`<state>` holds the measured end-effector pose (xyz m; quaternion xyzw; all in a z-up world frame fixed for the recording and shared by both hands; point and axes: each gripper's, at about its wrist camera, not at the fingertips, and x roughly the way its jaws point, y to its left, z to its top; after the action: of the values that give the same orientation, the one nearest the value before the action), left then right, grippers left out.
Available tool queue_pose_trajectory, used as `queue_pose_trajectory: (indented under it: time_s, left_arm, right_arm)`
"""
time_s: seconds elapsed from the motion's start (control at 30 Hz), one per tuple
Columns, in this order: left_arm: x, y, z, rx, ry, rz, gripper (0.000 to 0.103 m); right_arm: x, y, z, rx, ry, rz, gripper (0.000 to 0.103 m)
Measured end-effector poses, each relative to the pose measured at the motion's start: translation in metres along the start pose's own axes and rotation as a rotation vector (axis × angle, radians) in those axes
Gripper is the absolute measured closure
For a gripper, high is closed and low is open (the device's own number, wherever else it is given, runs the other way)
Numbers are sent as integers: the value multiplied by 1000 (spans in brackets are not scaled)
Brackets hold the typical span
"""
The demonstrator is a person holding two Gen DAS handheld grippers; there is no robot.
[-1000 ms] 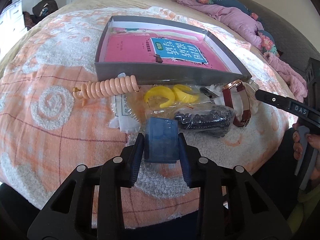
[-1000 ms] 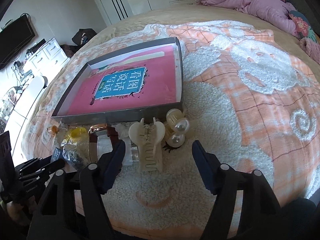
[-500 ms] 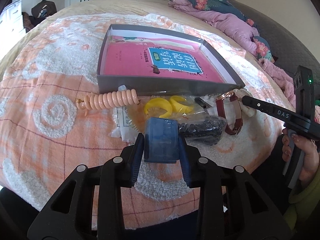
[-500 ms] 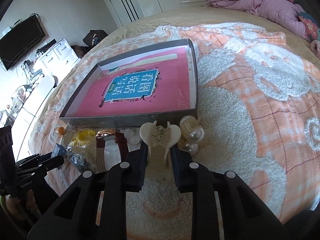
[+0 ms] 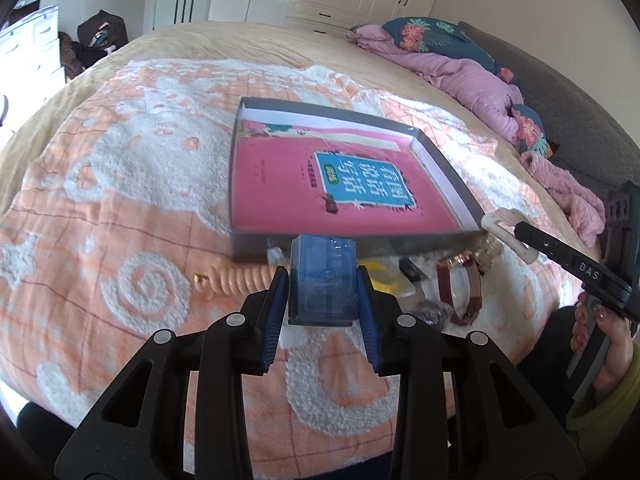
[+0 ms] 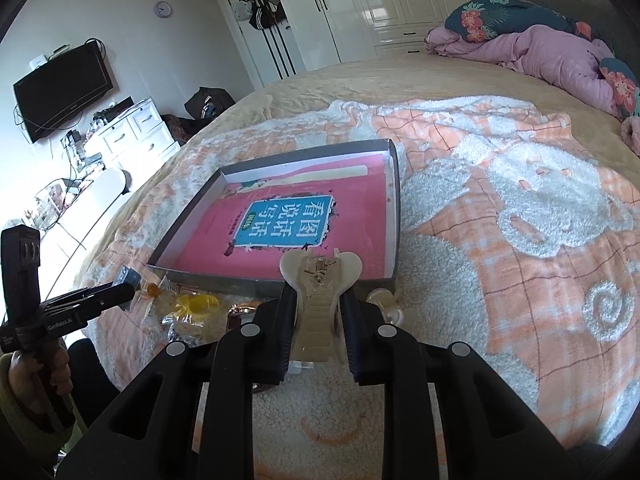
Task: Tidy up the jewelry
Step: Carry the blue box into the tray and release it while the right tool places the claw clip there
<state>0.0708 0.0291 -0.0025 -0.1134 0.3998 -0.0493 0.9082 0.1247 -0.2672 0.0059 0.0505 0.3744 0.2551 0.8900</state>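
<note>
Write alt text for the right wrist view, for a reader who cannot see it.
The right tongs grip a cream hair claw clip above an orange-and-white blanket, in front of a shallow grey box lined with a pink book. More jewelry lies below the box; the left tongs enter at left.

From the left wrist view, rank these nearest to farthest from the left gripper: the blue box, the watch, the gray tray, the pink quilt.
1. Blue box, clamped in the left gripper.
2. Watch, on the blanket, right.
3. Gray tray, straight ahead.
4. Pink quilt, far right.
</note>
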Motion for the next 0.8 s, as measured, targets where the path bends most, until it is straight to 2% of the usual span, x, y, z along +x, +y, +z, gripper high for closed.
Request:
queue_pose_trajectory:
  time_s: [0.5, 0.8]
  left_arm:
    - [13, 15, 43, -24, -49, 34, 77]
    - [42, 17, 65, -32, -29, 41, 77]
  right_arm:
    - [14, 2, 34, -22, -48, 5, 82]
    - [36, -1, 51, -32, -48, -13, 82]
